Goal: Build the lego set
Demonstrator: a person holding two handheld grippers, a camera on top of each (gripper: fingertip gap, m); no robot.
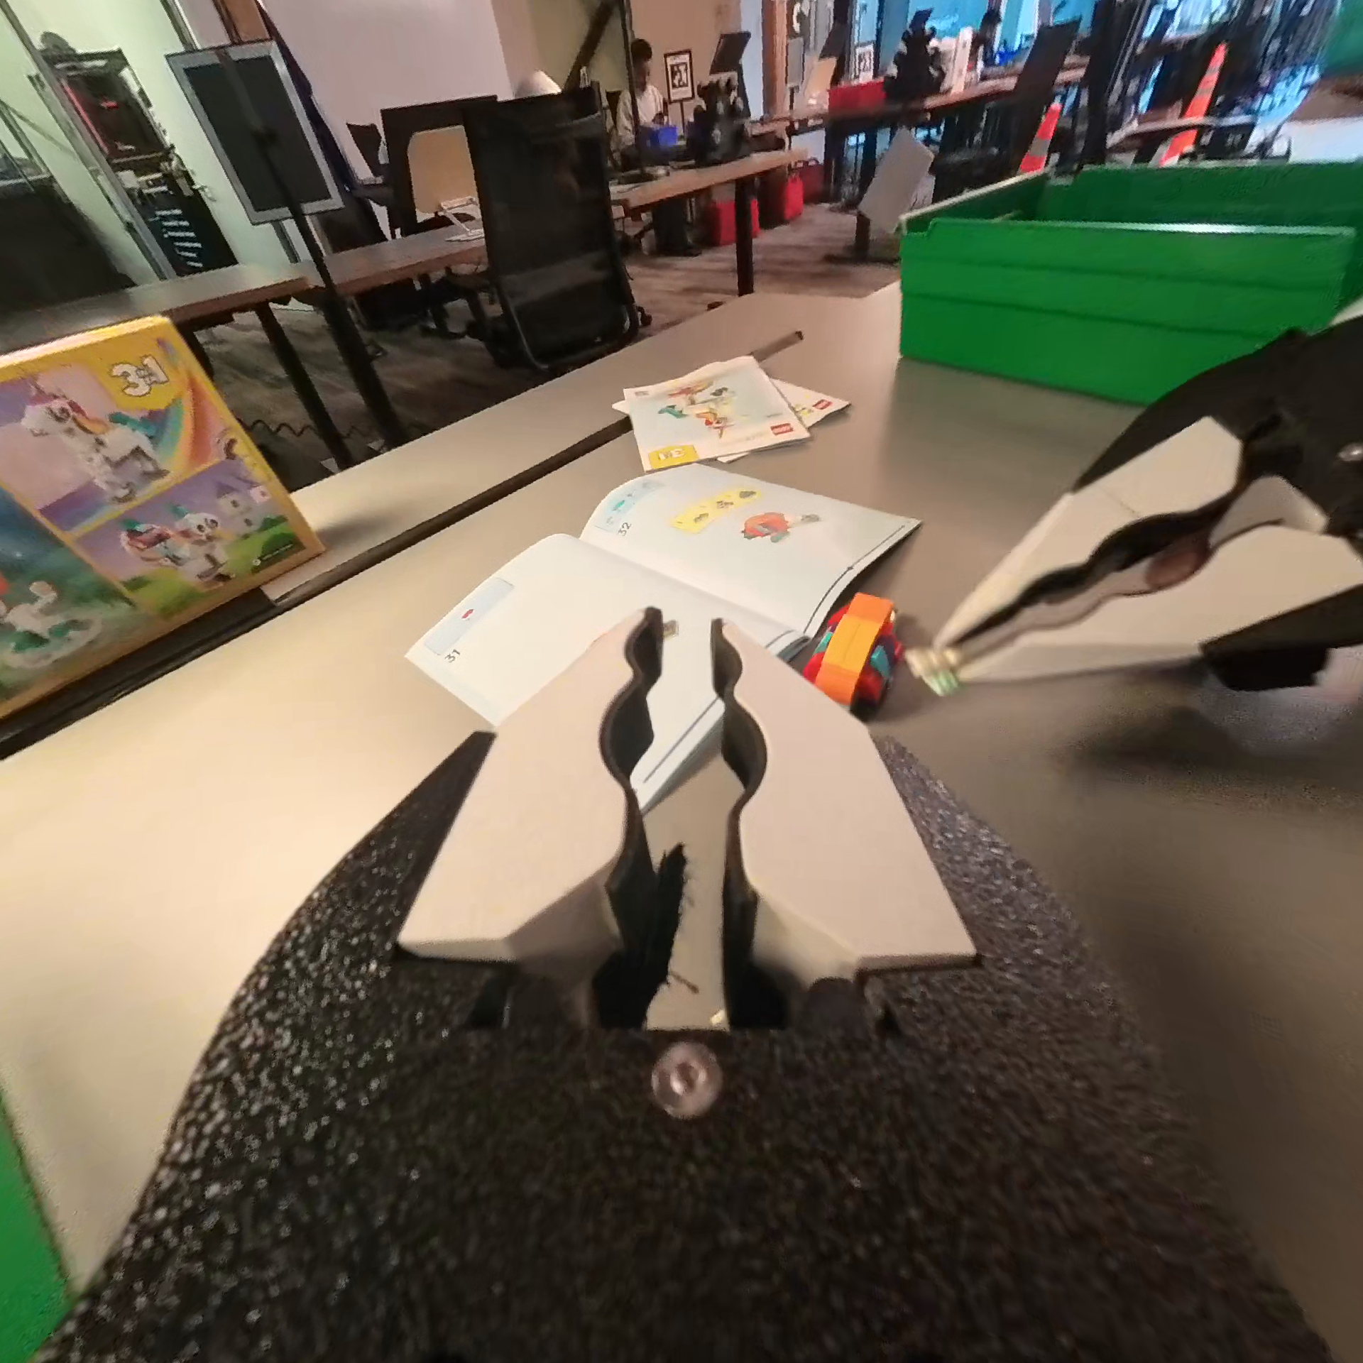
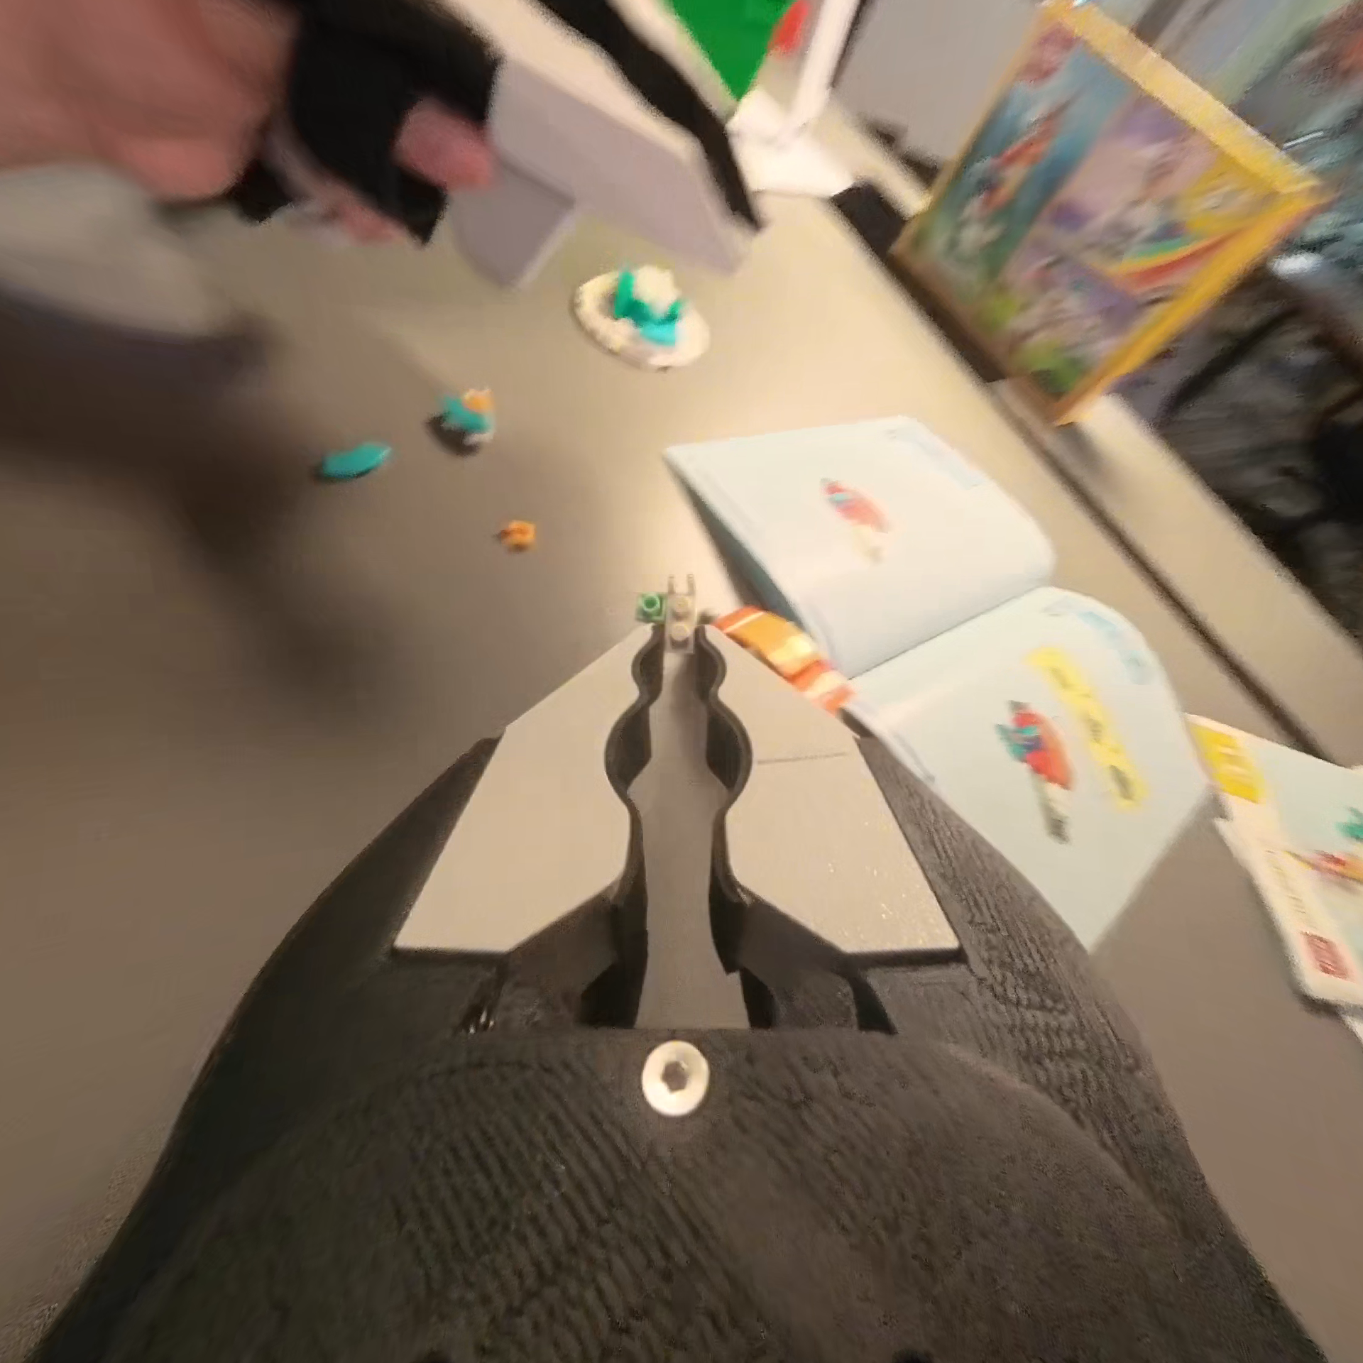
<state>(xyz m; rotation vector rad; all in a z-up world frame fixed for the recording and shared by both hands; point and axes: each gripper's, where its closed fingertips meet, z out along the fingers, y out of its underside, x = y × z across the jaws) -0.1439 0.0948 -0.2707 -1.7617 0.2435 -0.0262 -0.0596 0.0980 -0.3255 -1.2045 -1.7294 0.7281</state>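
The open instruction booklet lies flat on the grey table, and everything else sits around it. Just off its near right corner rests a small orange-and-red lego build, touching the page edge. The right gripper has its tips beside that build, pinched tight on a small grey lego piece with a green bit at its side; in the left wrist view the same piece shows at the closed tips. The left gripper hangs over the booklet's near page, its jaws parted by a narrow gap with nothing between them. Beyond the booklet lie two more closed booklets, and past those a green bin. To the booklet's left stands the yellow-edged set box. On the booklet's other side, farther along the table, are a round white base with teal pieces, a small teal-and-orange cluster, a loose teal piece and a tiny orange piece, all blurred.
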